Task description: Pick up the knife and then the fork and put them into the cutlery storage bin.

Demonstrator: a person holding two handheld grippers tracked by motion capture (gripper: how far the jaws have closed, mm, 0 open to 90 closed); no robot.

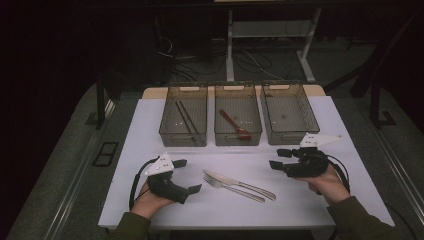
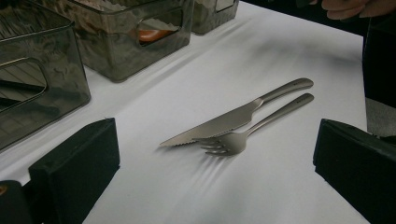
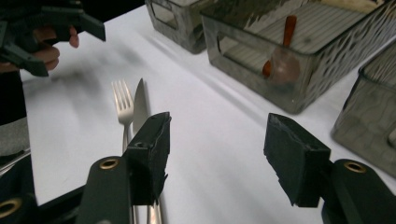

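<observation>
Both grippers, left gripper and right gripper, sit open and empty, so I'd bring the right one toward 8 o'clock and pinch the knife mid-handle, clear of the fork.

Counts taken from the high view, checked against both gripper views.

Bins: three smoky clear bins stood in a row at the far side of the counter, namely the left bin, the middle bin and the right bin.

Chopsticks: one pair, two dark sticks, in the left bin.

Spoons: one, a reddish-brown spoon, in the middle bin.

Right bin: nothing countable could be made out inside.

Loose cutlery on the counter: one knife and one fork, lying side by side. Two pieces in all.

Grippers: two, a left gripper and a right gripper, one in each hand.
</observation>
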